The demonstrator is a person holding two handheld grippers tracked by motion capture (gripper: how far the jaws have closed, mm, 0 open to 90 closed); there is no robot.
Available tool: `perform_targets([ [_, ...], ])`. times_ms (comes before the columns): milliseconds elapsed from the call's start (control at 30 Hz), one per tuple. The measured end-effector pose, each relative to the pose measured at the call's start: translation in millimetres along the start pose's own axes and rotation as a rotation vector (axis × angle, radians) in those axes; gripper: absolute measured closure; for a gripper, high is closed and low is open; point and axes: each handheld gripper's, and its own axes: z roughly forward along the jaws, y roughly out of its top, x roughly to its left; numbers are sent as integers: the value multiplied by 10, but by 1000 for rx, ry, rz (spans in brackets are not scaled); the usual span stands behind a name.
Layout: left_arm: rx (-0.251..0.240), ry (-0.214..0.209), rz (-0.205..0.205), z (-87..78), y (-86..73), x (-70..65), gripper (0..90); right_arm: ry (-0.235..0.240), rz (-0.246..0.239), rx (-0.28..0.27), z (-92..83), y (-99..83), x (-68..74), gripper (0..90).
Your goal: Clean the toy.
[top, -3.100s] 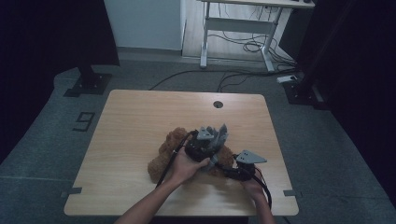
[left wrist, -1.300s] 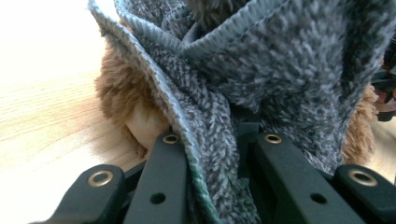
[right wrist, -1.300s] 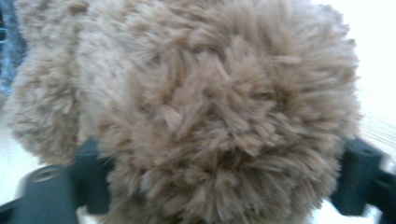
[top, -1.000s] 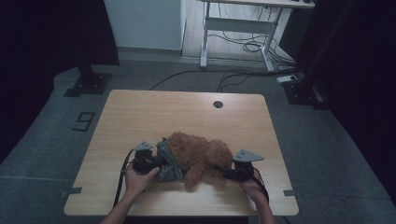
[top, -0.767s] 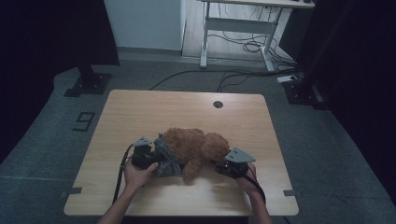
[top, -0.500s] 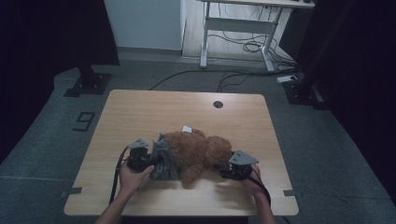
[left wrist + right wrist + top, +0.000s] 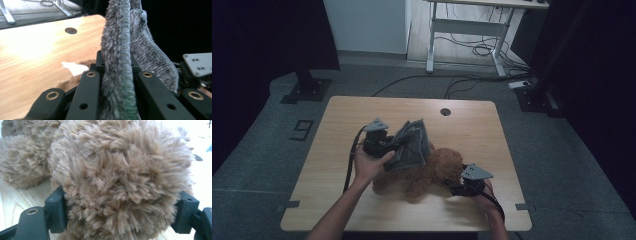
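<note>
Right gripper [image 7: 451, 188]: nearest the desk's near edge, low on the wood; its black jaws sit either side of a round furry part of the brown plush teddy bear [image 7: 427, 172] and have just been opening, the fur still bulging between the pads [image 7: 56, 211] and brushing both.
Brown plush teddy bear: lying on the light wooden desk [image 7: 472, 130] just right of centre, close to the near edge, touching the right gripper.
Left hand [image 7: 371, 162]: raised above the desk, just left of the bear.
Left gripper [image 7: 393, 148]: jaws pinched tight on the hemmed edge of a grey fuzzy knitted garment [image 7: 413, 145]; in the left gripper view the cloth [image 7: 125, 57] stands up between the two black jaws.
Grey fuzzy knitted garment: lifted, hanging over the bear's upper side; whether it still wraps any part of the bear I cannot tell.
Round cable hole [image 7: 445, 111]: near the desk's far edge.
Far end: a white metal frame [image 7: 472, 30] and loose cables [image 7: 482, 50] on the floor.
</note>
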Motion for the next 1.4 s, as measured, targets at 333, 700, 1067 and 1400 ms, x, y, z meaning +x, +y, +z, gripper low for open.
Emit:
perform_targets([
  [333,118,46,7,370,-220,36,790,7,134,2,-15,27,-52,85],
  [700,102,-10,-31,315,-625,75,794,31,366,-103,-273,121,-223,36],
  [1067,80,-28,-9,216,-700,-80,795,61,339,22,-103,109,-150,220],
  [1400,44,-113,121,639,-74,-824,792,0,241,15,-119,142,-50,351],
])
